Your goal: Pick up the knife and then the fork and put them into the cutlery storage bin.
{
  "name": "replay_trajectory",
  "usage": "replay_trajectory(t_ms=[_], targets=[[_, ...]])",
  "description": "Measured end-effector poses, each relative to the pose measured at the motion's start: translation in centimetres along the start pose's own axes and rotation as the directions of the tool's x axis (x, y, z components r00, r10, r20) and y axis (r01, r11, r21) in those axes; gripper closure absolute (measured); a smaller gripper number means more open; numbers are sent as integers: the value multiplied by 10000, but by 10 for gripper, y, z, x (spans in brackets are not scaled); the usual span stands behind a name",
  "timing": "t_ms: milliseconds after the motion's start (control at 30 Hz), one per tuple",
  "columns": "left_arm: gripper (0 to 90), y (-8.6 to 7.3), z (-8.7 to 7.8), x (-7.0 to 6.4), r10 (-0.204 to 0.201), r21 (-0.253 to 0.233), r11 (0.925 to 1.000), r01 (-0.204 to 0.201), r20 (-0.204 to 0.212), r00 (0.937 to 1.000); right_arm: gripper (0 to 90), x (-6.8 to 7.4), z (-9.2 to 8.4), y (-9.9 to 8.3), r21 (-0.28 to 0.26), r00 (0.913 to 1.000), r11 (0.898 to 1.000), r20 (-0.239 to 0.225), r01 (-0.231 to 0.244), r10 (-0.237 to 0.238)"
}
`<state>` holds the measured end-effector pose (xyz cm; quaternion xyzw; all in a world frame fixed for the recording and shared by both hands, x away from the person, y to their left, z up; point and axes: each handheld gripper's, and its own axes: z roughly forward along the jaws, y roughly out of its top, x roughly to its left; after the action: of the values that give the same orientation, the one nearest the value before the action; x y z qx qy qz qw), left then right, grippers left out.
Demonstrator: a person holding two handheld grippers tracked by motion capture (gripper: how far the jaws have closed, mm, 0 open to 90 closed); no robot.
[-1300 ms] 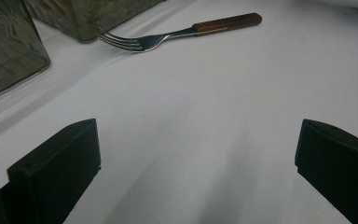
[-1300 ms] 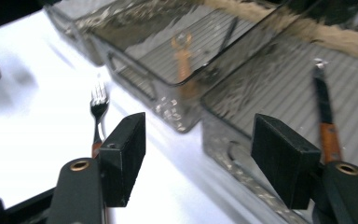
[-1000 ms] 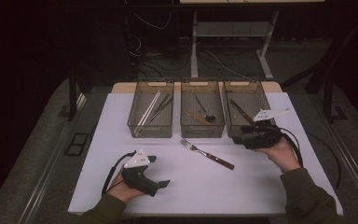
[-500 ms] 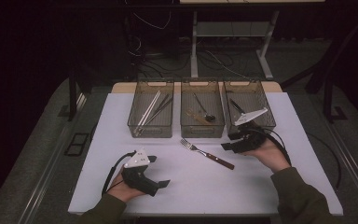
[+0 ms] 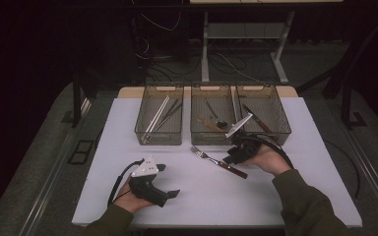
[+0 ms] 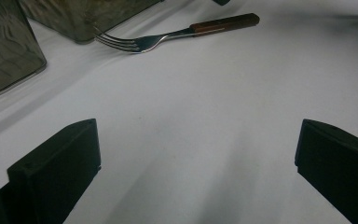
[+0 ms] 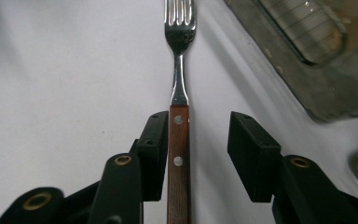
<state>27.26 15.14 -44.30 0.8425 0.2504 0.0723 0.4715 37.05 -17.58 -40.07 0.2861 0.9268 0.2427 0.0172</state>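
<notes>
A fork (image 5: 219,161) with a brown wooden handle lies on the white table (image 5: 295,162), tines toward the bins. My right gripper (image 5: 232,156) is down over its handle end. In the right gripper view the handle (image 7: 179,140) runs between the two jaws of that gripper (image 7: 198,126). One jaw is against the wood, the other stands off with a gap. These jaws have just been closing. My left gripper (image 5: 170,181) rests at the front left, jaws wide apart and empty (image 6: 196,140), with the fork (image 6: 177,35) lying farther off.
Three clear mesh bins stand in a row at the back. The left bin (image 5: 158,137) holds chopsticks, the middle bin (image 5: 211,138) a spoon and other cutlery, the right bin (image 5: 275,135) a knife. White tabletop lies bare between the hands.
My right gripper has moved left and slightly down from in front of the right bin to the fork's handle. The left gripper has stayed put.
</notes>
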Motion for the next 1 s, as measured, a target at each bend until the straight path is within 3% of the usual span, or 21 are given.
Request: replay_trajectory(t_ms=[167,367,500,800,1000], targets=[[0,0,0,0,-10,-15,10000,10,-1,10000,624,4,12,12,814,9993,9960,-48,361,-358],[0,0,0,0,-67,-75,9999,67,4,10000,656,6,26,20,1837,9978,9809,42,641,-660],[0,0,0,0,-45,-75,10000,45,7,10000,666,9,34,25,2293,9963,9698,22,834,-862],[0,0,0,-1,-45,-80,10000,46,19,10000,685,18,42,36,3233,9858,9367,520,1347,-1597],[0,0,0,0,-72,-84,9999,72,26,10000,710,21,44,39,3507,9827,9253,583,1447,-1758]])
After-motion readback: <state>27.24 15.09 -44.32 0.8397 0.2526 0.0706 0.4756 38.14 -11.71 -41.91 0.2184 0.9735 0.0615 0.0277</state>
